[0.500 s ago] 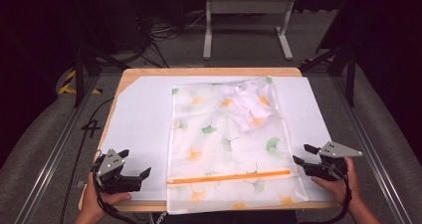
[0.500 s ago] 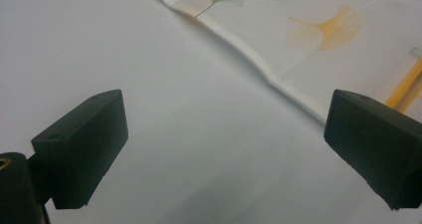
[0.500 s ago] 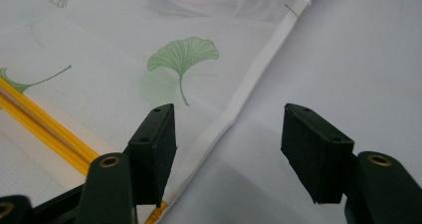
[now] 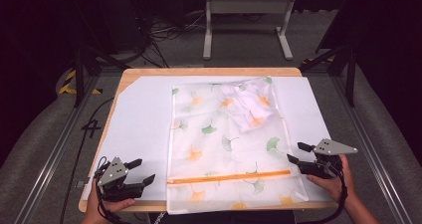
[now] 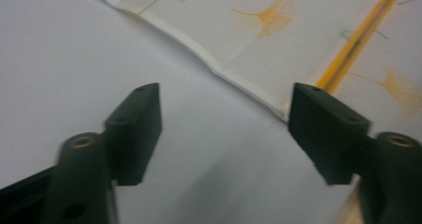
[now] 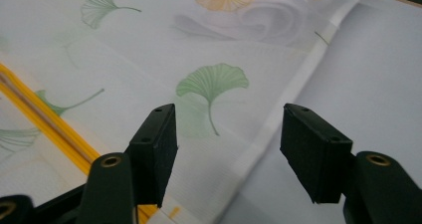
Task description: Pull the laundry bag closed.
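A: Item one, the bag (image 4: 226, 144). Where is it lying?

B: It is lying flat on the white sheet (image 4: 139, 129) covering the tabletop (image 4: 209, 71), middle to right, near end overhanging the front edge. Sheer white mesh, printed with green and orange ginkgo leaves; an orange zipper (image 4: 229, 176) is running across near the person's end. Something white and crumpled is sitting inside at the far right corner (a garment, probably; I cannot tell which).

A: Item two, the tools?

B: The left tool (image 4: 142, 171) is hovering beside the bag's left edge, near the zipper's end, jaws spread wide and holding nothing. The right tool (image 4: 297, 153) is hanging at the right edge, just above the zipper line, also gaping wide and empty.

A: Step in hand?

B: By my judgement, both are approaching the bag's side hems, no grasp made yet. The next move is likely calling for each tool to straddle its hem and close on the thin mesh without dragging it.
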Available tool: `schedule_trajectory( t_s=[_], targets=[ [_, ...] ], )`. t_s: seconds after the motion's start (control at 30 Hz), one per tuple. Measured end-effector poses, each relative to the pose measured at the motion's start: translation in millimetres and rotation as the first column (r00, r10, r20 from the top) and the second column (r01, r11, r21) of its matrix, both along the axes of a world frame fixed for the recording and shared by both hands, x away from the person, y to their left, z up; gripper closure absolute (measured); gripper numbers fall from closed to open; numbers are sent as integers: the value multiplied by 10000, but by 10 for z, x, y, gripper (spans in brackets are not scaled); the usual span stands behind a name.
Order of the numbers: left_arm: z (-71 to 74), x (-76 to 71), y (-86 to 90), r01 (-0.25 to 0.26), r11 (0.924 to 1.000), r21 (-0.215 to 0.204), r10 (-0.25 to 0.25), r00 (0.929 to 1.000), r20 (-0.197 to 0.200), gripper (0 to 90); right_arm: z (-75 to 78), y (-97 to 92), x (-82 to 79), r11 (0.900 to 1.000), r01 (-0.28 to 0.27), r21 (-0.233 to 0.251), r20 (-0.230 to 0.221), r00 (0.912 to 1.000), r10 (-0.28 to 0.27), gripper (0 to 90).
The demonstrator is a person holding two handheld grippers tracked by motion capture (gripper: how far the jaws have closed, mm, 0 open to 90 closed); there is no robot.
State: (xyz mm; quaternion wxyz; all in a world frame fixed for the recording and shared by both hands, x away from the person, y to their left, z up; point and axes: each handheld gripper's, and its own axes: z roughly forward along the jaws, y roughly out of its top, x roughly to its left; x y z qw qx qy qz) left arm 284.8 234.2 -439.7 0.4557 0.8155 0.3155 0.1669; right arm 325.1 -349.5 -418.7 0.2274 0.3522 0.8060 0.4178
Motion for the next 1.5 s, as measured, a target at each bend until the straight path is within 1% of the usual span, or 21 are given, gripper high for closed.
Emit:
schedule_trajectory(
  t_s=[0.03,0.07,0.13,0.17,0.27,0.4,0.5,0.6,0.7,0.8,0.93,1.0,1.03,1.07,1.1,1.17,1.3,1.4,1.43,1.47,1.5],
  targets=[
    [0,0,0,0,10000,0,0,10000,0,446,0,0,0,10000,0,0,0,10000,0,402],
    [6,-20,-8,191,9998,79,-191,9998,30,446,14,20,2,9999,-101,4,11,9999,101,410],
    [18,-50,-35,313,9992,265,-316,9995,99,574,78,109,27,9991,-427,-10,-34,9991,427,438],
    [26,-56,-40,375,9988,318,-381,9991,190,574,78,109,27,9991,-427,-10,-34,9991,427,438],
    [43,-76,-46,445,9984,355,-455,9985,298,704,135,193,74,9972,-707,223,-232,9972,712,467],
    [55,-101,-76,621,9973,400,-634,9975,321,842,217,406,119,9918,-1248,267,-236,9918,1254,503],
    [62,-119,-126,986,9949,234,-990,9949,178,885,280,619,152,9813,-1907,249,-236,9813,1913,565],
    [63,-143,-215,1348,9899,429,-1352,9908,80,900,325,887,204,9701,-2425,-75,-206,9700,2423,604],
    [53,-154,-299,1689,9842,526,-1688,9856,-61,900,334,1096,242,9589,-2835,-117,-308,9586,2831,634],
    [14,-173,-351,1825,9809,670,-1812,9831,-249,900,310,1380,294,9423,-3328,-360,-537,9422,3307,634],
    [-21,-216,-354,1767,9816,722,-1747,9841,-322,900,297,1664,340,9156,-4007,-342,-669,9150,3979,660],
    [-34,-239,-372,1783,9801,875,-1761,9838,-324,900,304,1786,348,9049,-4235,-432,-618,9051,4206,673],
    [-34,-239,-372,1783,9801,875,-1761,9838,-324,900,304,1786,348,9049,-4235,-432,-618,9051,4206,673],
    [-43,-251,-387,1836,9788,904,-1805,9827,-408,900,308,1860,354,8933,-4474,-424,-645,8935,4445,686],
    [-50,-256,-398,1872,9780,919,-1837,9820,-452,900,312,1994,359,8755,-4810,-468,-637,8761,4779,699],
    [-74,-259,-425,1985,9750,1000,-1937,9795,-556,900,307,2148,362,8525,-5199,-544,-688,8537,5163,702],
    [-118,-262,-495,2236,9673,1196,-2160,9736,-734,897,252,2472,385,8170,-5735,-599,-974,8179,5670,704],
    [-138,-248,-519,2251,9645,1379,-2155,9731,-809,879,189,2707,377,7923,-6070,-621,-1184,7927,5980,715],
    [-148,-244,-523,2307,9629,1403,-2201,9716,-867,880,173,2759,372,7875,-6129,-655,-1233,7881,6031,719],
    [-154,-240,-526,2330,9617,1444,-2223,9711,-865,881,150,2837,365,7765,-6266,-660,-1311,7769,6158,721],
    [-154,-240,-526,2330,9617,1444,-2223,9711,-865,881,150,2837,365,7765,-6266,-660,-1311,7769,6158,721]
  ],
)
